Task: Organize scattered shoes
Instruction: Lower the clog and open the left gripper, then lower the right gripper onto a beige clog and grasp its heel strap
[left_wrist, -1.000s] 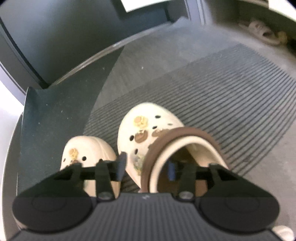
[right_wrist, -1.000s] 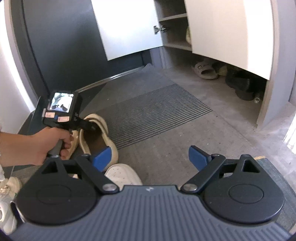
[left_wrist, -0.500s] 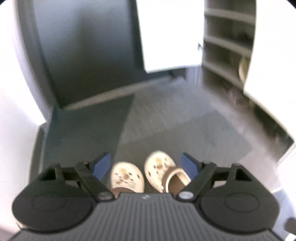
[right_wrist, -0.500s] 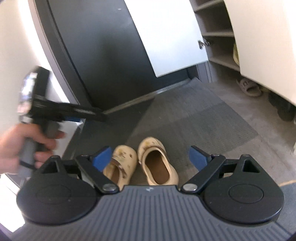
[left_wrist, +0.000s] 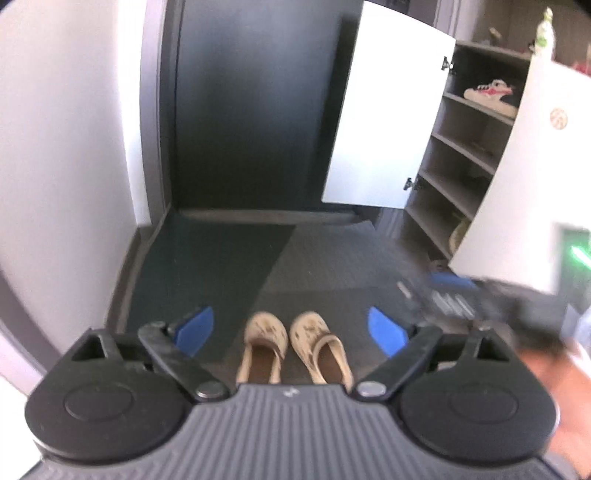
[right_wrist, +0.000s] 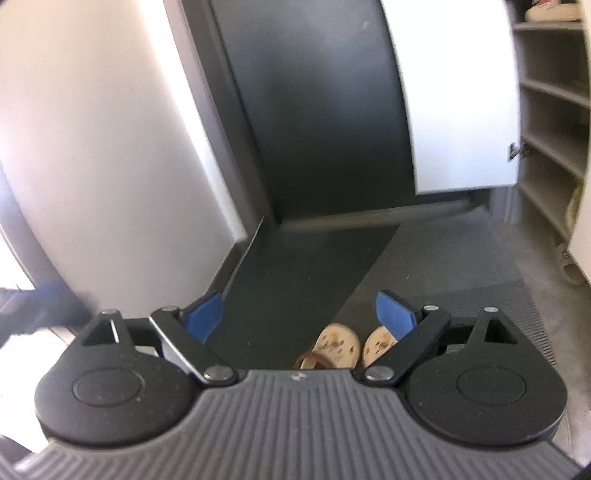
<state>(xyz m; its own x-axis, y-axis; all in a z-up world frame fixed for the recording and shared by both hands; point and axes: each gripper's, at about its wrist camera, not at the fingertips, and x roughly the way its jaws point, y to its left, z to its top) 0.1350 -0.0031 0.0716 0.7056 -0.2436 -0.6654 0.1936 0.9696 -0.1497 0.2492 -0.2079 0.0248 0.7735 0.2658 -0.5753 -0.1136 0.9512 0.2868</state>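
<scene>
My left gripper (left_wrist: 290, 326) spread wide, blue pads just been opening, nothing between; it hangs high above floor. Pair of cream perforated rubber clogs (left_wrist: 293, 345) sits side by side, toes toward dark door (left_wrist: 251, 110), on dark ribbed mat (left_wrist: 332, 258) — reads as tidied. My right gripper (right_wrist: 299, 314) equally spread, empty. White-doored shoe cabinet (left_wrist: 469, 147) open at right, likely for remaining shoes.

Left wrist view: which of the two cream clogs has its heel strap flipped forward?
The right-hand clog: its brown strap lies across the opening. The left-hand clog shows none.
</scene>
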